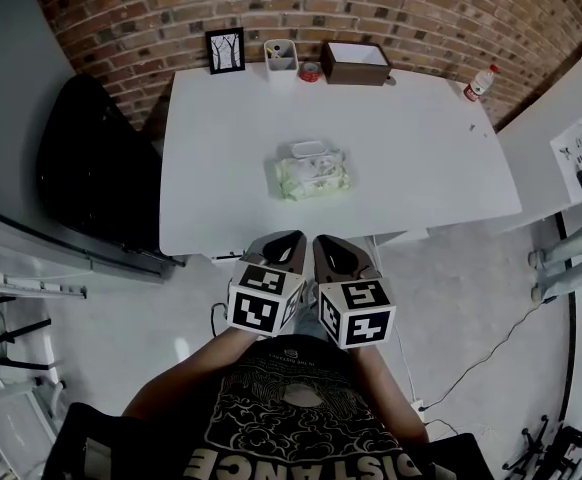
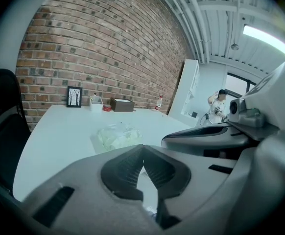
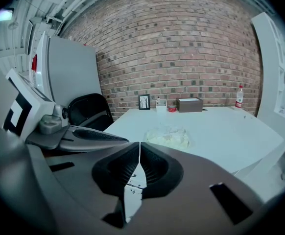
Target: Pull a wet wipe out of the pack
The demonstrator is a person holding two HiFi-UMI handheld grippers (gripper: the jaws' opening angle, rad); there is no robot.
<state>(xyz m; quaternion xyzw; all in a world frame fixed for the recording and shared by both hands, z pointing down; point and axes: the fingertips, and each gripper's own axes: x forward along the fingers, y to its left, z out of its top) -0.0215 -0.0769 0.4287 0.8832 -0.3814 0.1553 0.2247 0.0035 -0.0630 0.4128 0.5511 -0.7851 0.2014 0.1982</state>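
Two grippers are side by side, low in the head view and short of the table's near edge. The left gripper (image 1: 287,238) has its jaws pressed together at the tips, with nothing between them. The right gripper (image 1: 327,242) is the same, tips closed and empty; each gripper's own view shows only floor and table edge through the small gap below the tips.

Ahead of them, the wet wipe pack (image 1: 312,172) lies flat near the middle of the white table (image 1: 421,148), a little toward the near side. Its long axis runs left to right, roughly parallel to the near edge, with a broad face up. A paler, rounded piece sits on its far side; I can't tell if that is a raised lid.

Bare tabletop surrounds the pack on every side. The clutter is well away along the far edge by the brick wall: a picture frame (image 1: 225,50), a white holder (image 1: 281,56), a small red item (image 1: 310,71) and a brown box (image 1: 355,63). A bottle (image 1: 479,83) stands at the far right corner. A black chair (image 1: 91,168) is beside the table's left edge.
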